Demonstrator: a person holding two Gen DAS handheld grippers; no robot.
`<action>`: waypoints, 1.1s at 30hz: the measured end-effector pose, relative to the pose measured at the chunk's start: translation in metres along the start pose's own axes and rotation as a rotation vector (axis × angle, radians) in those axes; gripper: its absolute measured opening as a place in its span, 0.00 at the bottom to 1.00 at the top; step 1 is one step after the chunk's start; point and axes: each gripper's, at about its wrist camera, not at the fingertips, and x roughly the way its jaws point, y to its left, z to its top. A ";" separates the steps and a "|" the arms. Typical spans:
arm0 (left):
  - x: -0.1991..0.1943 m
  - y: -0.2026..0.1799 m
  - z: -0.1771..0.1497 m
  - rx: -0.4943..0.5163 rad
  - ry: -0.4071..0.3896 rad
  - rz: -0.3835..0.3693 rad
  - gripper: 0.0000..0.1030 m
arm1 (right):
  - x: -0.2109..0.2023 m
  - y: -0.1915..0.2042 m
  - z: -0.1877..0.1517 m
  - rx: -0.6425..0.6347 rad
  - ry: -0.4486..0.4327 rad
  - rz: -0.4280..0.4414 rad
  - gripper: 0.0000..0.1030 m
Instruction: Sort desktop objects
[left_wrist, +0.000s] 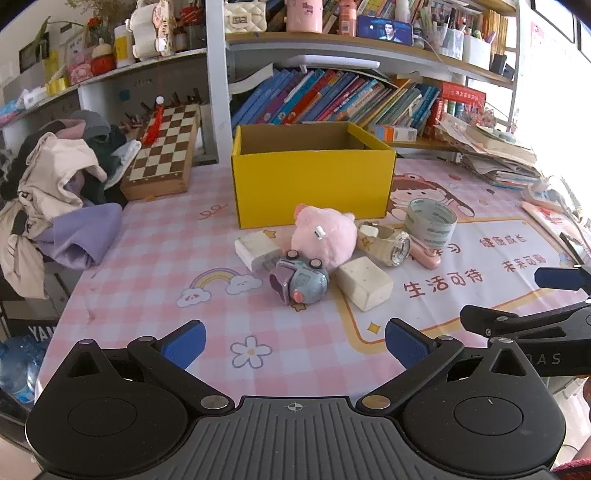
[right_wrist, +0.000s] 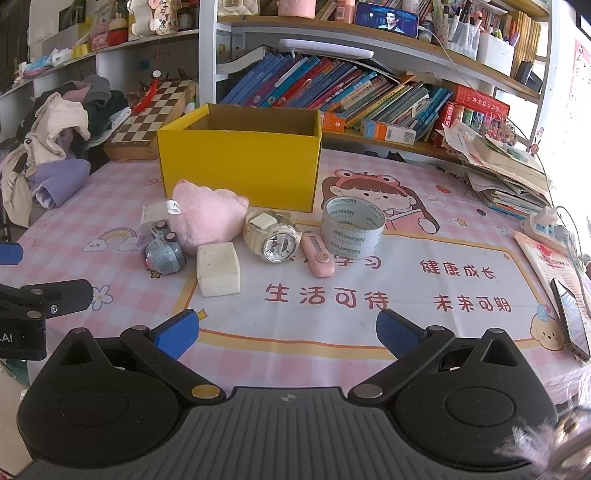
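1. We see our left gripper (left_wrist: 294, 343) wide open, with nothing in it.
2. Our right gripper (right_wrist: 287, 332) is wide open too, and it holds nothing.
3. The yellow box (right_wrist: 240, 162) stands on the pink table mat (right_wrist: 406, 317), behind the small things. We cannot see its floor, but what we can see inside looks empty.
4. Just in front of the box lie the pink plush pig (left_wrist: 323, 236), the toy car (left_wrist: 301, 282), two white blocks (left_wrist: 364, 282) (left_wrist: 256, 249), the watch (right_wrist: 275, 236), the pink clip (right_wrist: 317, 254) and the tape roll (right_wrist: 352, 227).
5. We think the sorting has hardly begun. All these things still lie on the table, so each one is left to pick up.
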 end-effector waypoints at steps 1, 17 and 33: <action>0.000 0.000 0.000 0.000 0.002 0.001 1.00 | -0.001 0.001 0.000 0.000 -0.001 0.000 1.00; 0.002 0.000 0.000 0.002 0.015 -0.012 1.00 | 0.000 0.002 0.000 -0.008 0.008 -0.006 1.00; 0.002 0.002 0.000 0.006 0.020 -0.014 1.00 | 0.002 0.003 0.001 -0.013 0.007 -0.006 1.00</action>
